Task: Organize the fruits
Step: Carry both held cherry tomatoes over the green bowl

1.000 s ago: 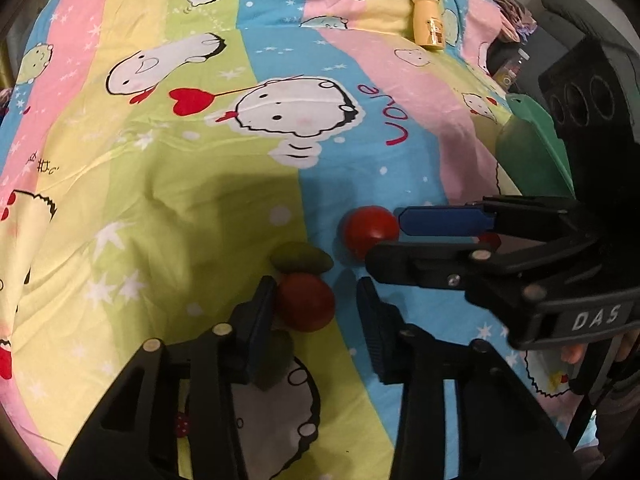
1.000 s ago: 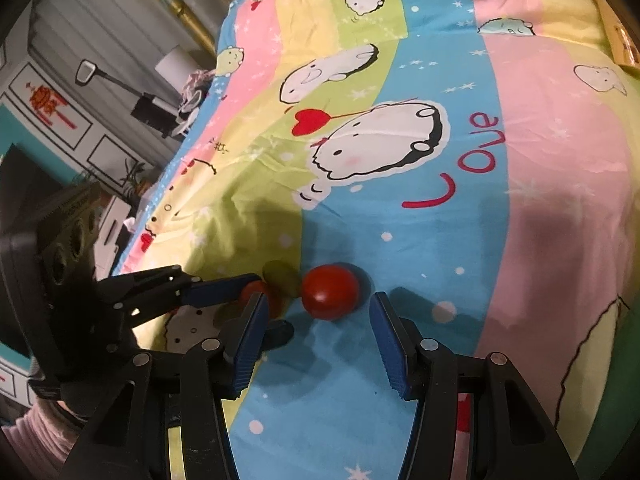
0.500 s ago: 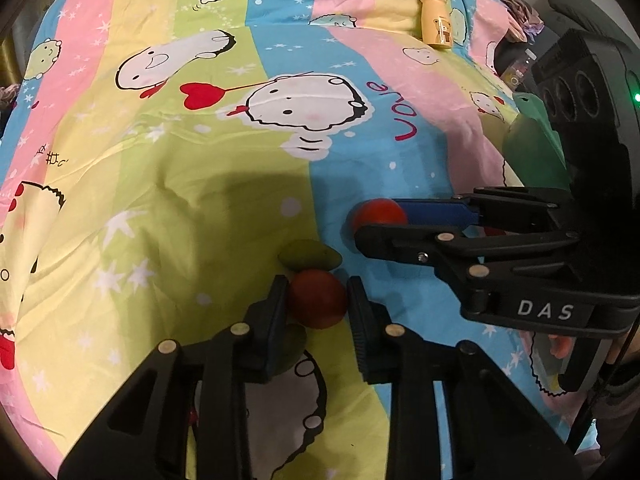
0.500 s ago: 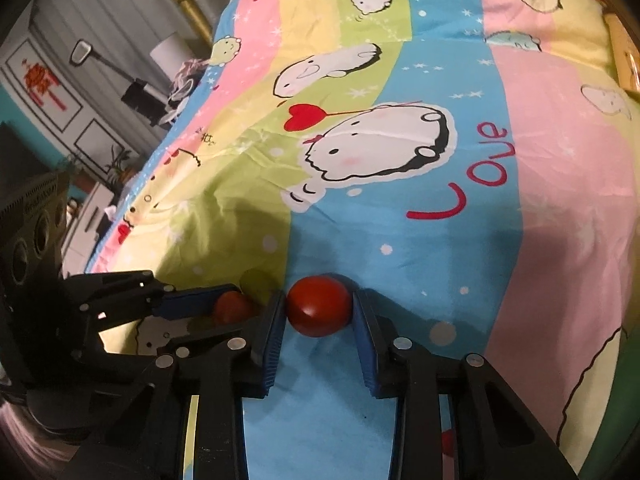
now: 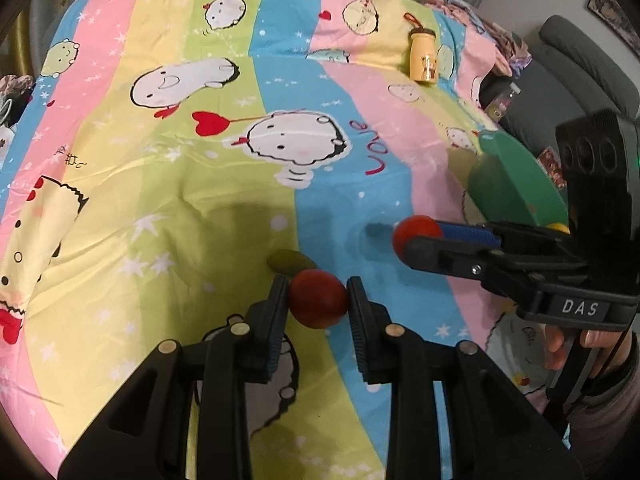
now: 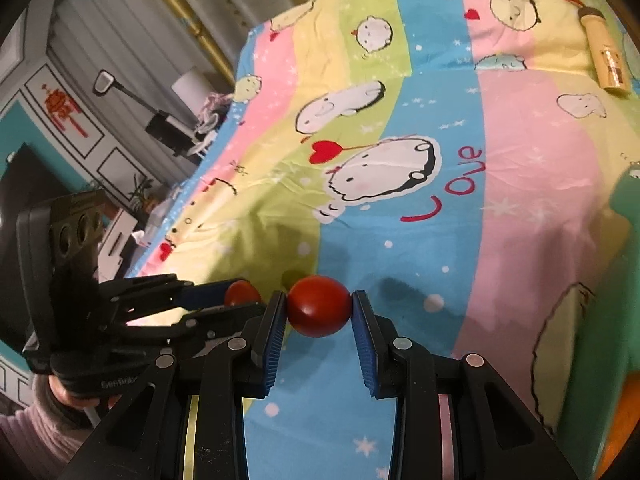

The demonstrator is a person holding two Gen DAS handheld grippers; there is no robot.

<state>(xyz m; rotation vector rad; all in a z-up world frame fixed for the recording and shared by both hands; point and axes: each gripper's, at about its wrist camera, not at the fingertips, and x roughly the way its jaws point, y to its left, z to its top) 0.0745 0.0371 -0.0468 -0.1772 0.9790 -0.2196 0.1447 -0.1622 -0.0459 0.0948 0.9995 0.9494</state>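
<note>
My left gripper (image 5: 318, 300) is shut on a dark red round fruit (image 5: 318, 303) and holds it just above the cartoon bedsheet. My right gripper (image 6: 319, 307) is shut on a second red fruit (image 6: 319, 306), also lifted off the sheet. In the left wrist view the right gripper (image 5: 412, 242) reaches in from the right with its red fruit (image 5: 416, 230). In the right wrist view the left gripper's fruit (image 6: 240, 293) shows at the left. A green fruit (image 5: 289, 261) lies on the sheet just beyond the left gripper.
A green bin (image 5: 512, 184) stands at the right edge of the bed, with a yellow fruit (image 5: 557, 225) showing inside. A yellow bottle (image 5: 424, 58) lies on the far side of the sheet. A grey chair (image 5: 580, 68) stands beyond the bed.
Both grippers closed on their red fruits and lifted them off the sheet. The right gripper moved right, away from the left one.
</note>
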